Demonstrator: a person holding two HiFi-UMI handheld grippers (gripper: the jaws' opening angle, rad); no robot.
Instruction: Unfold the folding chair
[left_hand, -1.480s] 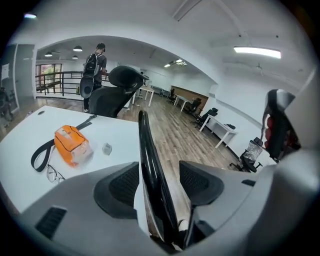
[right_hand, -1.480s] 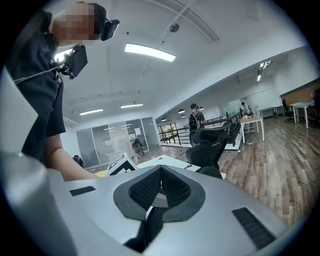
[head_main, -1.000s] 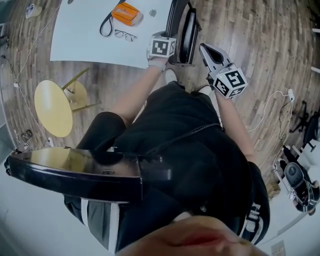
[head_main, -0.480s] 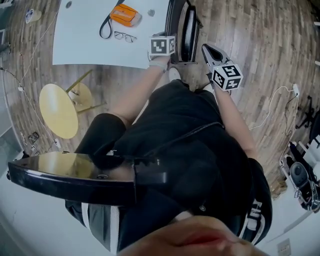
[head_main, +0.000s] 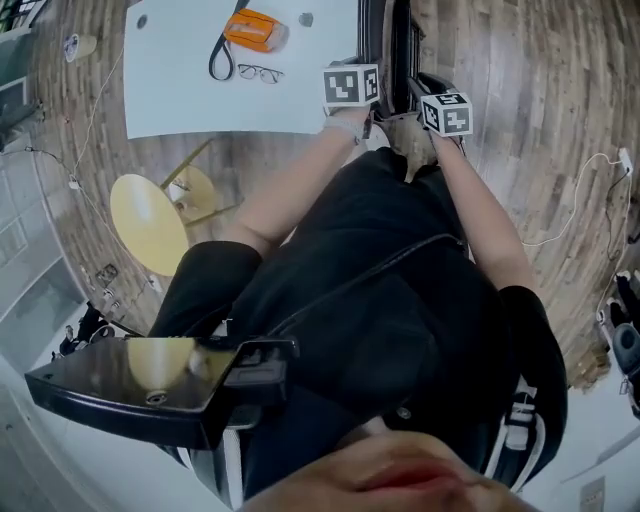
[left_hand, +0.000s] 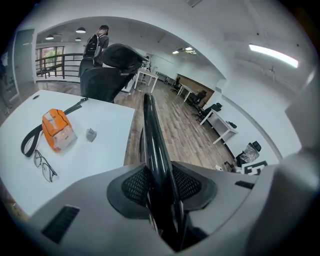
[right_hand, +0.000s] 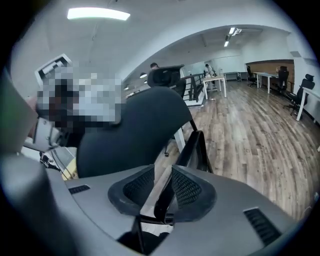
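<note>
Big wooden floor (head_main: 520, 90), white table (head_main: 180, 100) alongside. Black folding chair (head_main: 399, 45) stands folded at table's edge. There's left gripper (left_hand: 159, 182): fingers (left_hand: 135, 182) just closing, clamped on chair's panel edge. Over to right gripper (right_hand: 162, 192): fingers (right_hand: 187, 189) just opening, loose around frame bar.

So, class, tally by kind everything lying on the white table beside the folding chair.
Orange pouch with black strap: 1
Thin-rimmed glasses: 1
Small grey pieces: 2
Total: 4
</note>
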